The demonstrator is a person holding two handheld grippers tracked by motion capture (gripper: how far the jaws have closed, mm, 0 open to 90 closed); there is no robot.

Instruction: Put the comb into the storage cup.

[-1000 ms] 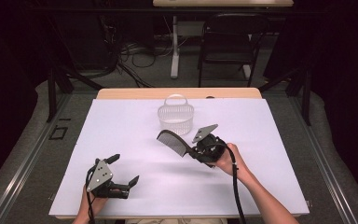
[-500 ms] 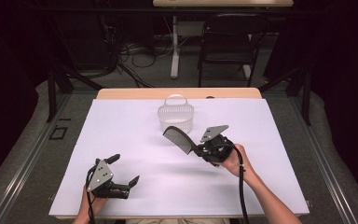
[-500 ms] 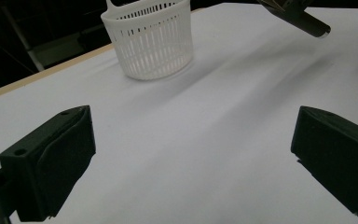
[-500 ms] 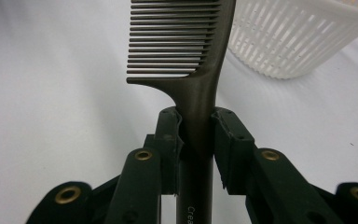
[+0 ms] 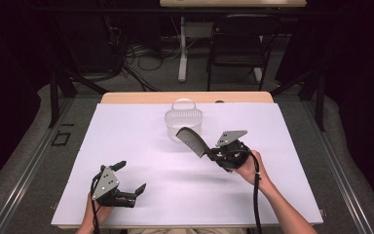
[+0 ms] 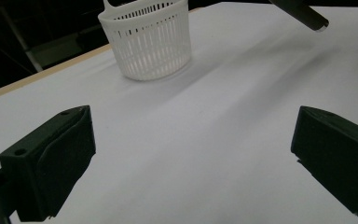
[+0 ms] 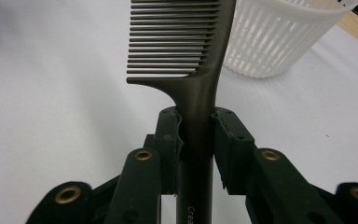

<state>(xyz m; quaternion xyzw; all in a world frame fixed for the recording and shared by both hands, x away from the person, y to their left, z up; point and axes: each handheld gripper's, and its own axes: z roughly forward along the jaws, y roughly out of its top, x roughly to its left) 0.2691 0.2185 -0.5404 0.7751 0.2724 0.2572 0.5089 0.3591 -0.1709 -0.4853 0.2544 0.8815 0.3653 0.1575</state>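
A dark comb [image 5: 192,140] [image 7: 191,56] is clamped by its handle in my right gripper [image 5: 213,155] [image 7: 196,140], held above the white table with its teeth pointing up and left. Just beyond the comb's tip stands a white slatted basket [image 5: 183,119] [image 7: 284,42] [image 6: 147,39]. My left gripper [image 5: 129,181] [image 6: 191,158] rests near the front left of the table, jaws wide apart with nothing between them. The comb's handle end [image 6: 303,11] hangs at the top right of the left gripper view.
A white sheet [image 5: 126,141] covers the table, with a strip of wooden edge [image 5: 141,97] at the back. Behind the table are a black chair [image 5: 238,44], a table leg and floor cables. Bare sheet lies between the two grippers.
My right gripper has carried the comb a little to the right, away from the basket's front. The left gripper has stayed put.
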